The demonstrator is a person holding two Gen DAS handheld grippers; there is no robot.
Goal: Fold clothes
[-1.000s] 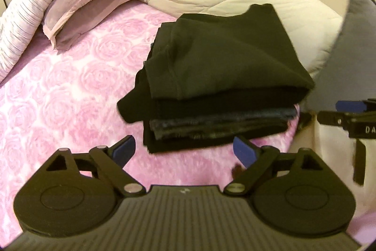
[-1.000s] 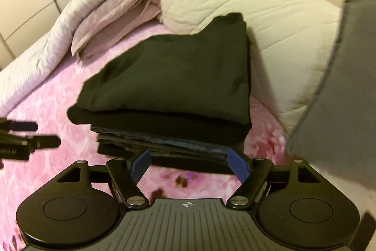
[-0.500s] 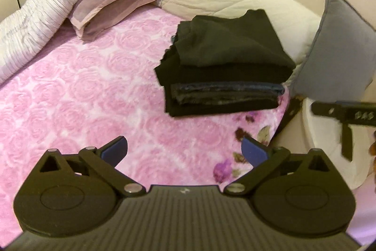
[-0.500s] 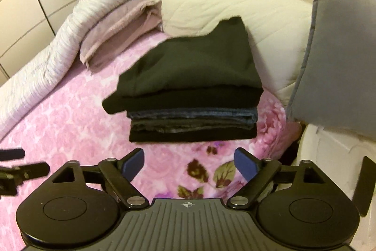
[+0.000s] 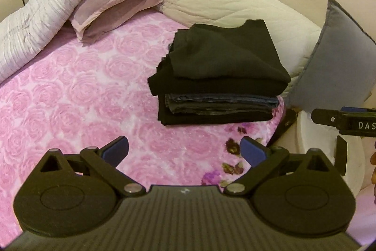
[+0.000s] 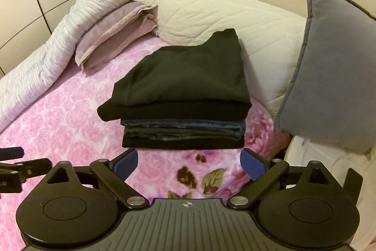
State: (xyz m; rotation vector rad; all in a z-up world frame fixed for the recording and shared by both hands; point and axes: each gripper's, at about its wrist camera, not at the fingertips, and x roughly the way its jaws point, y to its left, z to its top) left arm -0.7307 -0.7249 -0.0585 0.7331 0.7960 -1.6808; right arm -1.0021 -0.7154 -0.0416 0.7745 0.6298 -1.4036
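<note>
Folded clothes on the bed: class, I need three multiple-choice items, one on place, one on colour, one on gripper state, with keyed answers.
1. Where is the stack of folded clothes?
A) on the pink bedspread
B) on the grey cushion
C) on the floor
2. What colour is the top garment?
A) white
B) black
C) red
3. How is the left gripper?
A) shut on cloth
B) open, empty
C) out of view

Answers: A, pink roses surround the stack's base; B, the top fold is black; B, its blue pads stand apart over bare bedspread.
</note>
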